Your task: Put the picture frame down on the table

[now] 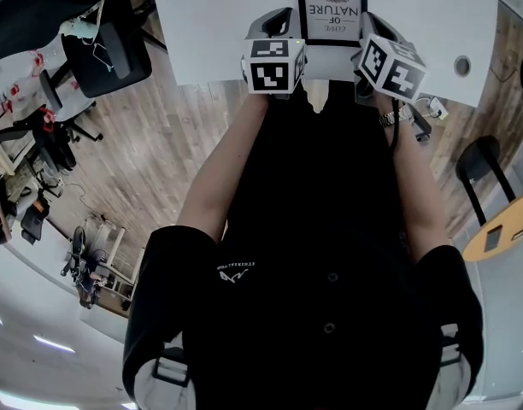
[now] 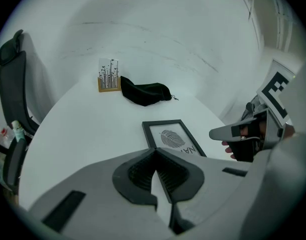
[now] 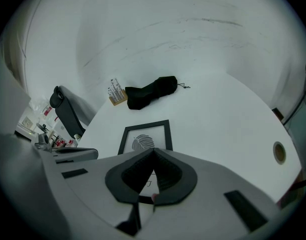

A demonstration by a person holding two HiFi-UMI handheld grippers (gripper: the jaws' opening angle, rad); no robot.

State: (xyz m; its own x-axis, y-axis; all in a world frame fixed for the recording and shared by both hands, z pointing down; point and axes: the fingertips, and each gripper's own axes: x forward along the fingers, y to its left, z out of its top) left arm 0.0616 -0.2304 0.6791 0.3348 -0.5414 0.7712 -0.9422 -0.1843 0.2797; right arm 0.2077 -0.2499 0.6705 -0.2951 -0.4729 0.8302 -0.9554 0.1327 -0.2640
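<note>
- Both are clenched, tips together and nothing between: left tool (image 2: 155, 154), right tool (image 3: 153, 152).
- The frame (image 3: 145, 138) lies flat on the surface (image 3: 228, 119), just under both.
- It seems already down; lift both straight up, without dragging it.

Soft, even light fills all three views. The white surface (image 2: 93, 134) reads bright, almost washed out, with barely a shadow on it. Fisheye bending curves the edges, and dark vignettes ring both gripper views. The fingers (image 2: 128, 174) close to each lens are blurred, and farther things look sharper.
</note>
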